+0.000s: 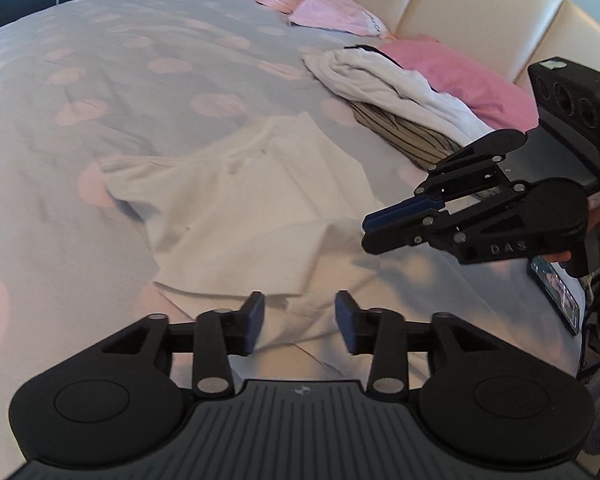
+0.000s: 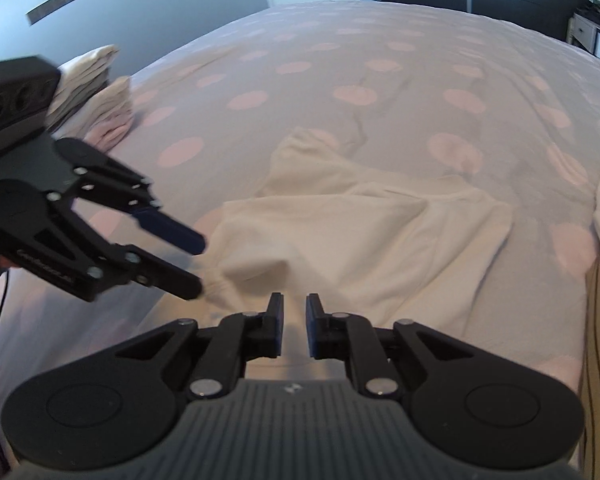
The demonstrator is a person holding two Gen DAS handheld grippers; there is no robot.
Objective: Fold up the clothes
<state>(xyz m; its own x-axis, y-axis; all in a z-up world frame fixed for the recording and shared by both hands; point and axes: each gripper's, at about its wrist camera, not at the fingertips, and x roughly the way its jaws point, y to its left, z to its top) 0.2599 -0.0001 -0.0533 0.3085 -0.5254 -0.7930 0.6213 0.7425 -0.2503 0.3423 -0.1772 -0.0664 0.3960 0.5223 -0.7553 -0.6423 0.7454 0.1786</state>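
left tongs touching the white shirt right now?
Cannot tell. In the right wrist view the left tongs stand open with nothing between them; the lower tip ends right at the white shirt's hem, but neither view shows contact or a gap plainly.

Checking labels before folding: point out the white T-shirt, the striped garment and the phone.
white T-shirt (image 1: 252, 200), left wrist view, middle of its body.
striped garment (image 1: 404, 136), left wrist view, its exposed striped fold under the pale clothes.
phone (image 1: 556, 292), left wrist view, its lit screen.
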